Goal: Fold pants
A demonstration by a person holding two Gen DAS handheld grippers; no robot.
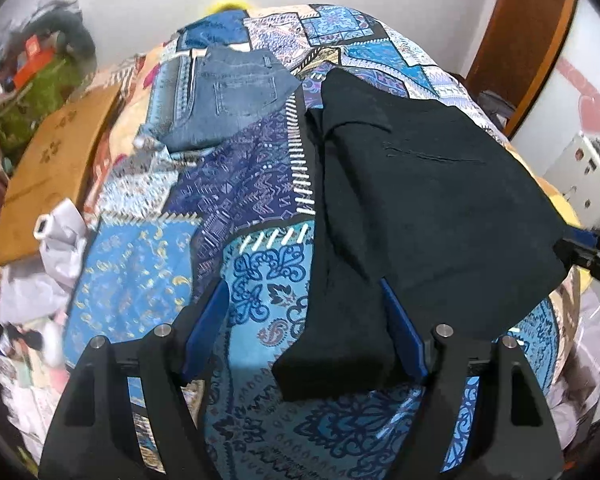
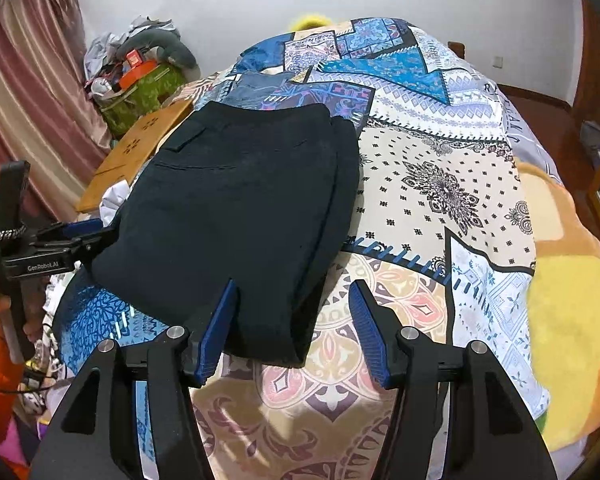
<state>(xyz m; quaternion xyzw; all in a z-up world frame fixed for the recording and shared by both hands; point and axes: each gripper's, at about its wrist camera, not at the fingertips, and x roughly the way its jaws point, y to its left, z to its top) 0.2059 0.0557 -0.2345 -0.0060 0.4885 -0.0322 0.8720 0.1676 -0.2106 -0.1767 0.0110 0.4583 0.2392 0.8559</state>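
Folded black pants lie flat on a patterned bedspread. My left gripper is open at their near left corner; that corner lies between the blue pads without being pressed. In the right wrist view the left gripper sits at the pants' left edge, held by a hand in an orange sleeve. My right gripper is open over the near right corner, its left fingertip above the cloth and its right one clear of it. Its tip shows at the left view's right edge.
Folded blue jeans lie farther back on the bed. A brown board and white bags sit off the left side, with a cluttered green bag behind. A yellow plush lies at the right.
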